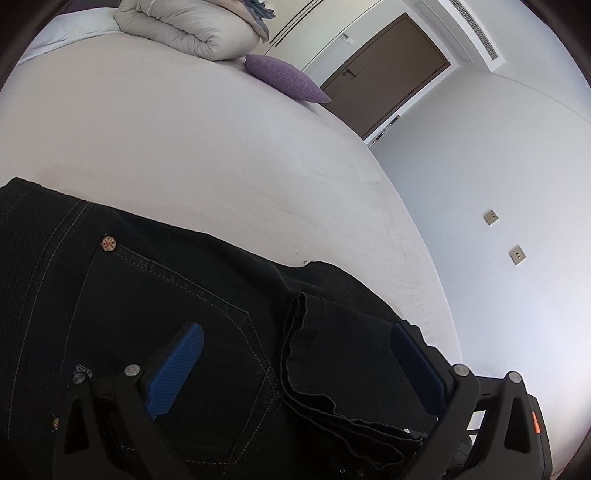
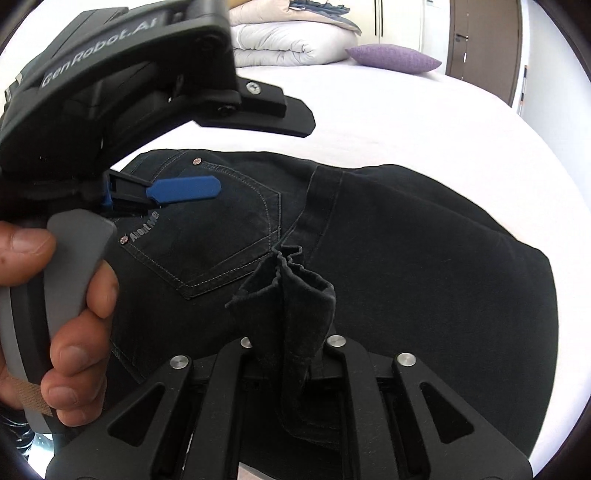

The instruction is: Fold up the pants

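Black jeans (image 1: 166,295) lie folded on a white bed (image 1: 184,147), back pocket facing up; they also show in the right wrist view (image 2: 424,258). My left gripper (image 1: 295,354) is open, its blue pads (image 1: 177,365) spread wide over the pocket and the bunched leg hems (image 1: 306,343). In the right wrist view the left gripper (image 2: 184,190) hovers over the pocket at the left. My right gripper (image 2: 291,343) is shut on the leg hems (image 2: 291,295), which stand up pinched between its fingers.
A folded duvet (image 1: 184,26) and a purple cushion (image 1: 284,77) lie at the far end of the bed. A brown door (image 1: 384,77) and a white wall with sockets (image 1: 517,254) stand to the right beyond the bed edge.
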A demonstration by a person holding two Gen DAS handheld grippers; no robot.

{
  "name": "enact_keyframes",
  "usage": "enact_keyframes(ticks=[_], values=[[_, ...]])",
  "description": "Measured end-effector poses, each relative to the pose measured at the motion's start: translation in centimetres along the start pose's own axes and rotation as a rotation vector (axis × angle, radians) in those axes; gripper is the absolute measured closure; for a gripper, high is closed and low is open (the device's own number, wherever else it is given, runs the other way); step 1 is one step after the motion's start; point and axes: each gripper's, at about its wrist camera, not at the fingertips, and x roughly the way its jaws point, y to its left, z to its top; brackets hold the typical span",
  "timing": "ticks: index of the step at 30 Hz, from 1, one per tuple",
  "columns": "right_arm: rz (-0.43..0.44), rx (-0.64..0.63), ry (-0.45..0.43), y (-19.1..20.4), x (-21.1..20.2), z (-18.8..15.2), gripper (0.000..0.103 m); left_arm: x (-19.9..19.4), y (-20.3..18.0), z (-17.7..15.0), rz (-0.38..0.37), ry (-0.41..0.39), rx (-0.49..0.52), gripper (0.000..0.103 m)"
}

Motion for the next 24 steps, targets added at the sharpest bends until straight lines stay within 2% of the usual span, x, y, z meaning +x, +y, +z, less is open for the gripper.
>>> enact_keyframes(ticks=[6, 8, 11, 13, 15, 18, 22, 24], values=[[-0.005, -0.019, -0.011, 0.6, 0.4, -0.6, 0.092, -0.3, 0.6, 0.1, 0.008, 0.005, 0.017, 0.000], [0.015, -0.035, -0.001, -0.5, 0.7, 0.5, 0.090, 0.0, 0.5, 0.0, 0.012, 0.009, 0.024, 0.000], [0.117, -0.050, 0.042, -1.8, -0.9, 0.1, 0.087, -0.3, 0.5, -0.3, 0.029, 0.010, 0.051, 0.000], [0.215, -0.019, 0.069, -3.3, -2.9, -0.7, 0.087, -0.3, 0.1, -0.6, 0.053, 0.010, 0.079, 0.000], [0.325, 0.049, 0.082, -5.8, -5.4, -1.5, 0.087, -0.3, -0.1, -1.2, 0.082, 0.012, 0.110, 0.000], [0.400, 0.206, 0.054, -12.0, -8.0, -2.2, 0.087, 0.2, -1.9, -2.8, 0.163, 0.020, 0.202, 0.005], [0.497, 0.492, 0.028, -22.0, -7.1, -1.8, 0.087, 2.6, -5.0, -6.1, 0.352, 0.062, 0.435, 0.014], [0.580, 0.581, 0.043, -25.3, -5.1, -1.1, 0.087, 3.9, -5.0, -7.4, 0.408, 0.104, 0.471, 0.020]])
